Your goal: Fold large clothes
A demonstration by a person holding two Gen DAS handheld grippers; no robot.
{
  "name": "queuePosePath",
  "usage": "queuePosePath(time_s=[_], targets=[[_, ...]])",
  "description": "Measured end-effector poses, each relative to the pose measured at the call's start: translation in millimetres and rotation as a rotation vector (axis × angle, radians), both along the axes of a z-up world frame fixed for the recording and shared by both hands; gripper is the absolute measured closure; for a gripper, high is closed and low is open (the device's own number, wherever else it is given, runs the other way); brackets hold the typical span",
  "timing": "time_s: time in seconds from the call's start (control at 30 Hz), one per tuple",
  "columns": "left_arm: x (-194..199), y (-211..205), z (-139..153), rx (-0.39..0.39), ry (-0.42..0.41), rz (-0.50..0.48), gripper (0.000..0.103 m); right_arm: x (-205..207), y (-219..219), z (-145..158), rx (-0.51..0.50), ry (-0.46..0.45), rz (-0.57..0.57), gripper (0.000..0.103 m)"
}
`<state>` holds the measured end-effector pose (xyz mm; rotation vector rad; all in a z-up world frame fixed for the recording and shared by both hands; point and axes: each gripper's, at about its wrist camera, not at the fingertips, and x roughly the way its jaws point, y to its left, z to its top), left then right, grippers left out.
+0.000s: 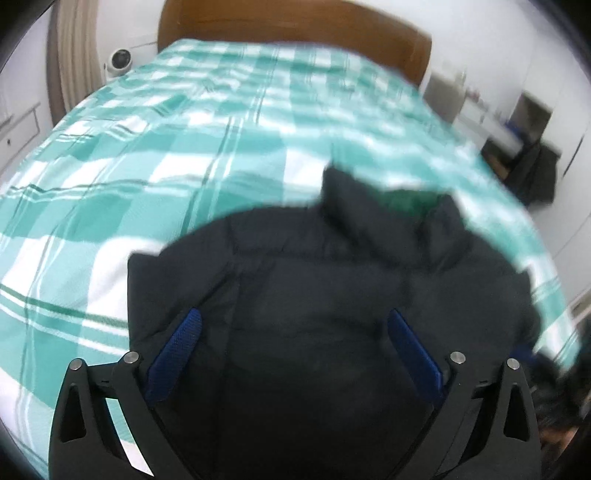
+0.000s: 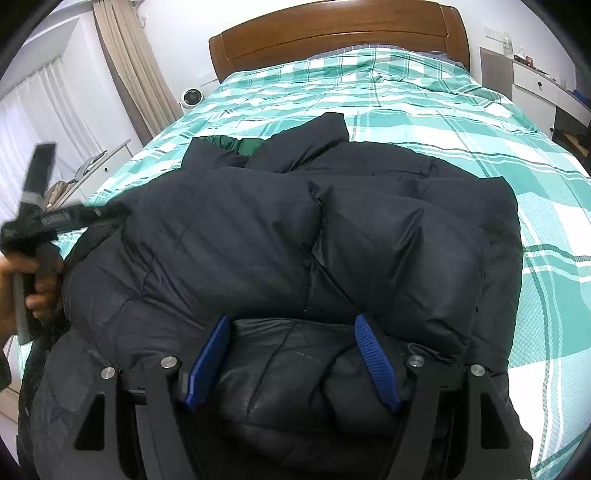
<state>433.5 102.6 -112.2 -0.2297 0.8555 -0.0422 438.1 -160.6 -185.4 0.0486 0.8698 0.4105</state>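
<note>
Jacket point(image 2: 258, 229), dark navy and puffy with a glimpse of green lining at its collar, is lying spread across the near part of a bed whose cover is a teal and white checked sheet point(image 2: 406, 110). We are looking at it through two cameras, one on each of the grippers we are holding.

Through the right camera, we are seeing the right gripper point(image 2: 293, 358) pointing down onto the near edge of the jacket. Its two blue pads point(image 2: 376, 365) are standing on either side of a bulging fold of the padded fabric, and they are appearing to press against that fold, so the right gripper is grasping the jacket. At the left edge of this view, our left hand point(image 2: 35, 284) is gripping the handle of the other tool, which is showing as a dark blur above the jacket's left side.

Through the left camera, which is blurred, we are seeing the left gripper point(image 1: 293, 343) with its blue pads spread wide apart over the jacket. They are not pinching any fabric, so this gripper is released.

Beyond the jacket, a brown wooden headboard point(image 2: 332, 33) is closing off the far end of the bed. A small white round fan point(image 2: 191, 98) is sitting beside the bed on the left, near beige curtains point(image 2: 129, 66).
</note>
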Motion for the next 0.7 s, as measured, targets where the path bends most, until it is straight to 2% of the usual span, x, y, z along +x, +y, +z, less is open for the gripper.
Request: queuePosePath(time_s=[0.07, 0.2, 0.27, 0.37, 0.5, 0.63, 0.7], targets=[[9, 6, 1, -0.041, -0.018, 0.029, 0.002, 0, 0, 0, 0.001, -0.002, -0.001, 0.031], [34, 10, -36, -0.045, 0.077, 0.049, 0.001, -1, 0, 1, 0.005, -0.004, 0.001, 0.031], [31, 7, -44, -0.027, 0.041, 0.048, 0.001, -1, -1, 1, 0.010, -0.003, 0.003, 0.031], [26, 7, -40, -0.027, 0.045, 0.052, 0.002, -1, -1, 0, 0.002, -0.003, 0.002, 0.031], [-12, -1, -21, 0.023, 0.020, 0.018, 0.002, -2, 0, 0, -0.003, -0.006, -0.001, 0.031], [-53, -9, -22, 0.129, 0.062, -0.047, 0.002, -2, 2, 0, -0.011, -0.007, -0.002, 0.031], [-80, -8, -15, 0.123, 0.063, -0.073, 0.002, -1, 4, 1, -0.021, -0.001, -0.002, 0.031]])
